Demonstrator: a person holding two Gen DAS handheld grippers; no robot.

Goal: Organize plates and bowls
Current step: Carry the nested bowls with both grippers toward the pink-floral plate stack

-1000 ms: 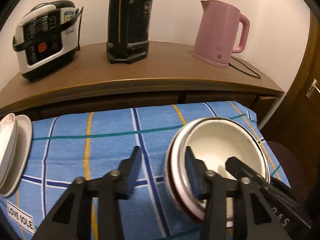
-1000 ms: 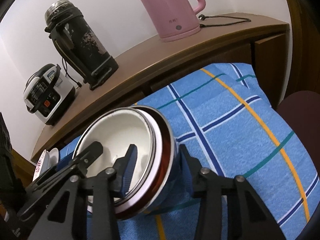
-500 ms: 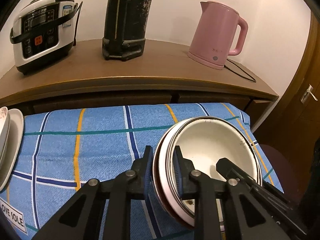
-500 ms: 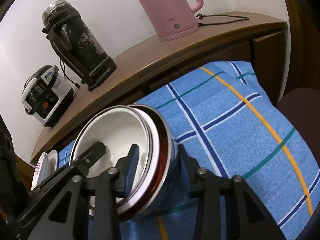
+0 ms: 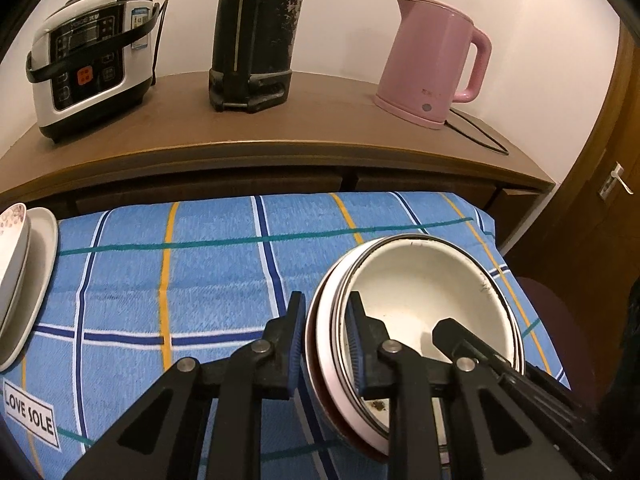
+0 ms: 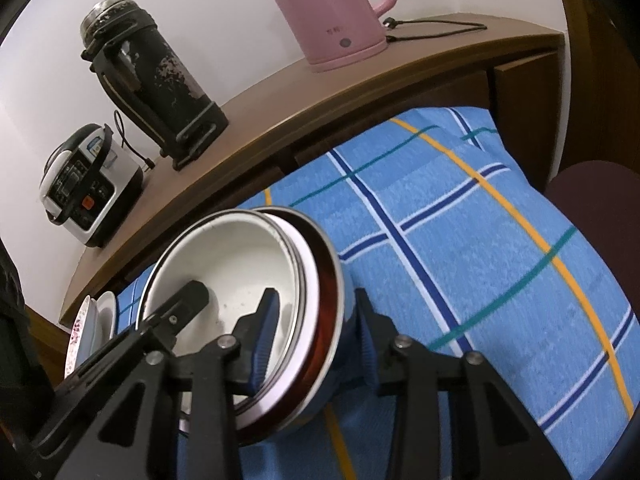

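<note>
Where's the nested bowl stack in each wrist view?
Left wrist: nested bowl stack lower right, its near rim between the left gripper fingers.
Right wrist: stack lower left, rim between the right gripper fingers.
Shared landmark: pink kettle on the wooden counter.

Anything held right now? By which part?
Both grip the stack of nested bowls by its rim: left gripper on one side, right gripper on the opposite side, one finger inside, one outside.

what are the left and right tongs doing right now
Left tongs: shut on the rim of the stacked bowls.
Right tongs: shut on the opposite rim of the same stacked bowls.
</note>
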